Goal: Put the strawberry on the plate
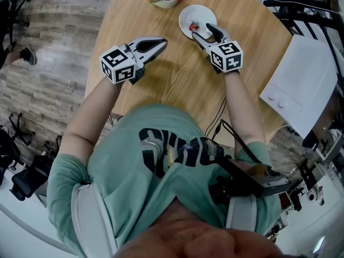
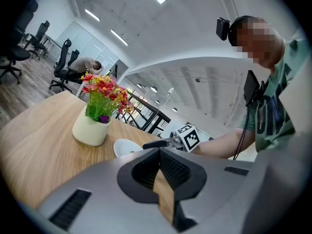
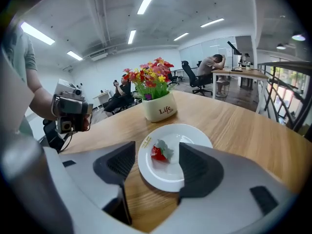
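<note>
Strawberry [image 3: 158,152] is on the plate [image 3: 165,178], a touch toward 10 o'clock of centre, with a pale scrap beside it. That could be its leafy cap, though it's hard to be sure from here. One strawberry, one white plate, and nothing else in it. The right gripper [image 1: 203,31] hovers at the plate's 6 o'clock edge, jaws spread wide either side of the berry and touching nothing. One flower pot [image 3: 160,109] holds a bunch of blooms at the plate's 12 o'clock. The left gripper [image 1: 160,43] is out at 8 o'clock over the table [image 3: 234,126], pinched closed and empty.
</note>
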`<state>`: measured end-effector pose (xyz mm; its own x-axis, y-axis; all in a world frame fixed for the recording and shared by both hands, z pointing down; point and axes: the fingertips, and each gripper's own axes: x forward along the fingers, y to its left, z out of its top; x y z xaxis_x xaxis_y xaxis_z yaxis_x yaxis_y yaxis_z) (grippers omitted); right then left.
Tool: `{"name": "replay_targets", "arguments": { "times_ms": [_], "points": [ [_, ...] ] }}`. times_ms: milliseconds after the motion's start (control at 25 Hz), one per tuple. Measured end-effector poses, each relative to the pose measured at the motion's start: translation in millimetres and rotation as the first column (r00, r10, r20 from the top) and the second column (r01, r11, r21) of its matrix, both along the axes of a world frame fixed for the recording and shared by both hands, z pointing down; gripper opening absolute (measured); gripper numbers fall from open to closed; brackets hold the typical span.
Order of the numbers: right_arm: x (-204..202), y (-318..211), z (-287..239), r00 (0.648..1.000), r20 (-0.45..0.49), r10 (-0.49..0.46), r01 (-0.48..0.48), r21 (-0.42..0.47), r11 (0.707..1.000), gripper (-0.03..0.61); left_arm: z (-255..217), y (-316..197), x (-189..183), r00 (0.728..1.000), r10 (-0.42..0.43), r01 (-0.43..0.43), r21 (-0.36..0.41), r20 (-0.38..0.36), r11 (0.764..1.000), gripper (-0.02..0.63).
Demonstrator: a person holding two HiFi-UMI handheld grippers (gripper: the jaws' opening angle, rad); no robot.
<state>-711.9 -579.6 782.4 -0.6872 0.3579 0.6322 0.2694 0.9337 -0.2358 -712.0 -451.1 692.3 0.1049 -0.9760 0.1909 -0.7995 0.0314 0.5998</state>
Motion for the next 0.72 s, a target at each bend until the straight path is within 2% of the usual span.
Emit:
{"name": "replay_targets", "arguments": {
  "times_ms": [320,720],
  "points": [
    [18,6,-26,0.999,0.024,0.034,-0.034,0.004,0.999,0.267,-26,15,9,1.0,0.006,-0.006,0.038,0.003,0.999,0.005],
    [30,36,-54,0.999,0.027,0.036,-0.035,-0.002,0.999,0.267,-69,63,21,0.999,-0.021,0.018,0.081,0.032,0.997,0.005]
  ]
}}
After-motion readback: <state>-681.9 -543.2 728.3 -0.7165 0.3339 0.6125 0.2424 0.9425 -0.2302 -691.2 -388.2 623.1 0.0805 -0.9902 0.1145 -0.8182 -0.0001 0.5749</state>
